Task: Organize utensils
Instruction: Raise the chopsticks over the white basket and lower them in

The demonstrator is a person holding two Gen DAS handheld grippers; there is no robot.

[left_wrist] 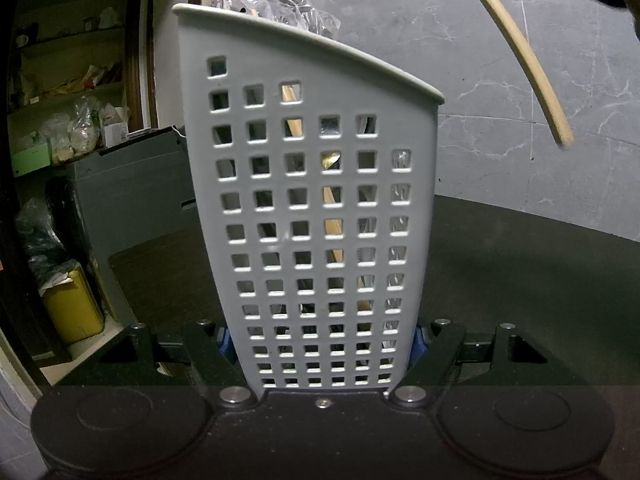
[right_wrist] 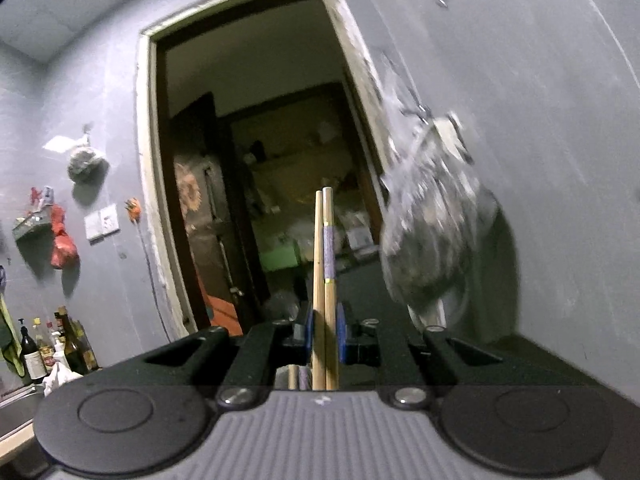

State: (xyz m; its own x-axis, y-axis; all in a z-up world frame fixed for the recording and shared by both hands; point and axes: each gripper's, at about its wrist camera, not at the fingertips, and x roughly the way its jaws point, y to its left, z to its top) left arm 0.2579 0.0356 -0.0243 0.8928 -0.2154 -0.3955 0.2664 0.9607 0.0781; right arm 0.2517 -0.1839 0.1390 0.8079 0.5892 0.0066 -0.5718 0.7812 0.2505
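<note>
Black left gripper (left_wrist: 320, 344): angular linkage arms, blue pads, silver pivot screws. Matching right gripper (right_wrist: 325, 334): ribbed grey housing, two round black discs.

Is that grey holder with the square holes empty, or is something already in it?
Not empty. Through the grey holder's square holes, pale wooden sticks show inside, and crinkled clear plastic too.

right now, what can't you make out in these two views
- Left wrist view: the holder wall hides most of its contents; only slivers show through the holes. The left gripper grips it.
- Left wrist view: a chopstick runs off the top edge, so what holds it is unseen.
- Right wrist view: the hanging bag is motion-blurred; its contents are unreadable.
- Right wrist view: the right gripper body hides the chopsticks' lower ends.
</note>
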